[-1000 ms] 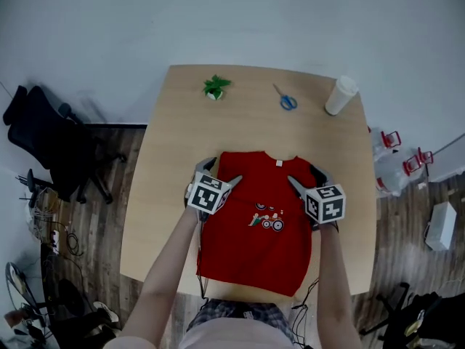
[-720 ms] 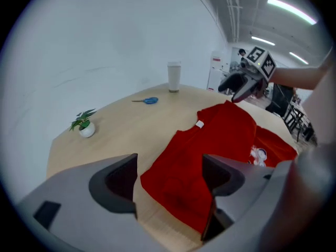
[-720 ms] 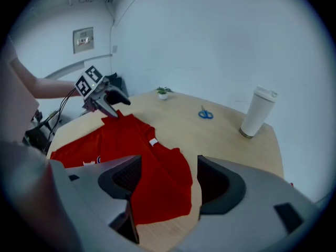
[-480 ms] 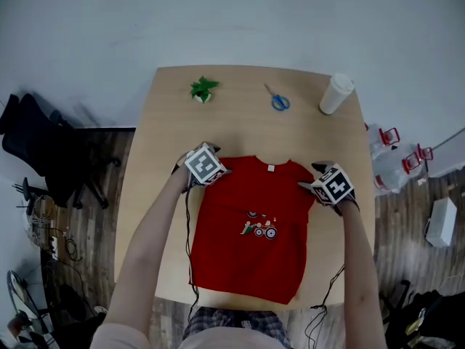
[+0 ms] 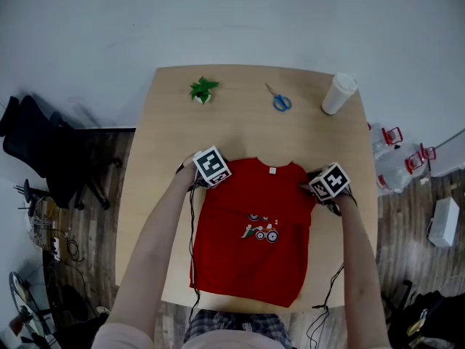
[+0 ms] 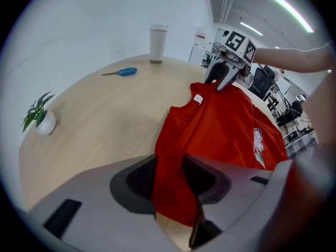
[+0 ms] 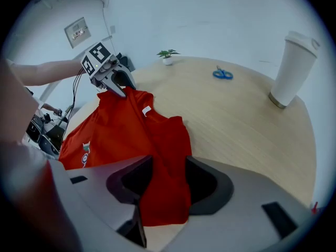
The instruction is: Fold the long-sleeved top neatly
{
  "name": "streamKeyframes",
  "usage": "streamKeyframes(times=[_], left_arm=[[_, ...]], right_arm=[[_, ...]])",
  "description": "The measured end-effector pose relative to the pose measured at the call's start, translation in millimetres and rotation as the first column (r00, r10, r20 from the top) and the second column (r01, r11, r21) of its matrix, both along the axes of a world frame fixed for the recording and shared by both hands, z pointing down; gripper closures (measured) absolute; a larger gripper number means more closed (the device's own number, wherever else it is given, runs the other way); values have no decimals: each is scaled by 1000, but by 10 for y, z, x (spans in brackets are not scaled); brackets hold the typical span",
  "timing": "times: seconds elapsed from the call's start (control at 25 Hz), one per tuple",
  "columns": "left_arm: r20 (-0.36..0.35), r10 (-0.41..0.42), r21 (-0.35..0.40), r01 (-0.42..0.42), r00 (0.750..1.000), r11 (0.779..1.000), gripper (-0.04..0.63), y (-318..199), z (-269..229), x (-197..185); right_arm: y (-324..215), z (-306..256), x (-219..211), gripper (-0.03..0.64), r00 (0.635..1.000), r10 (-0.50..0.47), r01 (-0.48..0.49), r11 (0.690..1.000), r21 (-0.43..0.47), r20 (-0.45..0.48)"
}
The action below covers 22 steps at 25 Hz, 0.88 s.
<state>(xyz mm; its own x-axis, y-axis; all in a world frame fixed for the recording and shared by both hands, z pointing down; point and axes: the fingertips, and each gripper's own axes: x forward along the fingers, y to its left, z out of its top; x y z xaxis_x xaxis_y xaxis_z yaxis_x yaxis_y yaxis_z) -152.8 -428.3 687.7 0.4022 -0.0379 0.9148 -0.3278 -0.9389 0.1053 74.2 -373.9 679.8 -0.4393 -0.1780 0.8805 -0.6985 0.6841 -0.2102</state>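
Note:
A red top [image 5: 254, 253] with a small print on the chest lies flat on the wooden table [image 5: 167, 144], collar toward the far side. My left gripper [image 5: 203, 182] points down at its left shoulder and my right gripper [image 5: 320, 195] at its right shoulder. In the left gripper view the red top [image 6: 226, 125] runs up between the closing jaws of my left gripper [image 6: 170, 180], with a gap still showing between the pads. The right gripper view is alike: the shoulder of the red top [image 7: 121, 130] sits inside the closing jaws of my right gripper [image 7: 168, 182].
At the far edge of the table stand a small potted plant [image 5: 203, 90], blue scissors [image 5: 280, 100] and a tall white cup [image 5: 338, 94]. A black office chair [image 5: 36, 144] stands on the floor to the left. Cables hang from both grippers.
Both grippers came down from above the chest and spread out to the two shoulders of the top. Their jaws have narrowed around the cloth.

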Motion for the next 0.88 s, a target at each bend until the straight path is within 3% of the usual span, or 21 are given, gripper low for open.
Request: streamKeyframes(times=[0.12, 0.2, 0.28, 0.4, 0.52, 0.6, 0.88], left_arm=[[-9, 27, -22, -27, 1000, 999, 501, 95, 2, 36], [2, 65, -12, -65, 998, 998, 523, 122, -2, 50], [20, 95, 1, -95, 995, 995, 526, 119, -14, 50], [28, 64, 98, -67, 998, 993, 529, -59, -121, 101], [-6, -3, 273, 4, 1000, 962, 532, -337, -376, 224], [-29, -15, 352, 25, 999, 936, 534, -418, -548, 286], [-77, 59, 480, -14, 995, 877, 541, -84, -1016, 246]], right_arm=[[59, -10, -56, 483, 1000, -9, 9, 1000, -15, 26], [63, -33, -59, 536, 999, -27, 27, 1000, -8, 20], [21, -77, -43, 548, 999, -39, 39, 999, 17, 5], [-163, -204, 37, 583, 1000, 12, -9, 995, 102, -28], [-364, -359, 136, 584, 994, 63, -43, 974, 223, -87], [-427, -450, 195, 584, 990, 82, -48, 958, 283, -112], [-123, -891, 138, 586, 994, 8, 40, 911, 410, -113]])
